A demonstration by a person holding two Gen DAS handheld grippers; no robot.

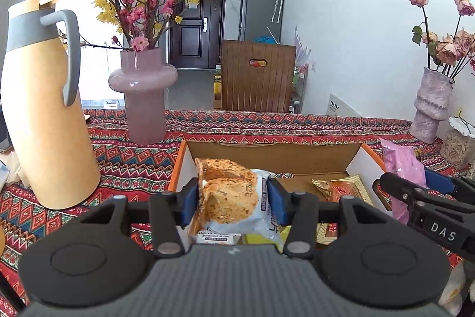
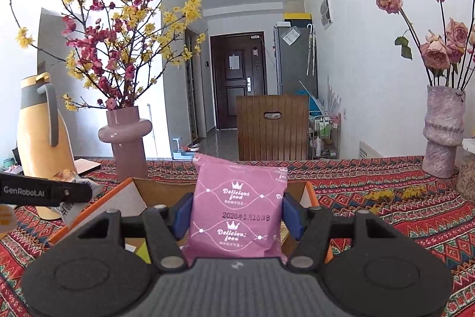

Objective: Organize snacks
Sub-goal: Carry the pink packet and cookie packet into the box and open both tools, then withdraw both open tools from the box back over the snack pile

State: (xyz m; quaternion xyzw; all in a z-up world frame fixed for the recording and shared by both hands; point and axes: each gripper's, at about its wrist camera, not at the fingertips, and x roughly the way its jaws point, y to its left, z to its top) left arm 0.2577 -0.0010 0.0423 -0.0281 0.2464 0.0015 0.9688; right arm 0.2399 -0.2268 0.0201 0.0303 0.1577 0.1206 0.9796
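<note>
Left claw (image 1: 233,199) clamps a cracker packet (image 1: 230,195) over the open cardboard box (image 1: 273,152), a gold wrapper (image 1: 341,187) inside at 3 o'clock. Right claw (image 2: 237,216) clamps a pink packet (image 2: 237,213) above the box's right end. Thermos (image 1: 44,109) at 9 o'clock on the desk (image 1: 267,124), pink vase (image 1: 144,97) at 11.

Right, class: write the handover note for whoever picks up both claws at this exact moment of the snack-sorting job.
Left claw: shut on the white-and-orange biscuit packet, held over the open orange-edged cardboard box.
Right claw: shut on the pink "Delicious food" packet, at the box's right side.
Done: a gold-and-red wrapped snack already lies in the box.
Left: set both held packets down in the box. Whether more snacks wait outside it cannot be told.
</note>
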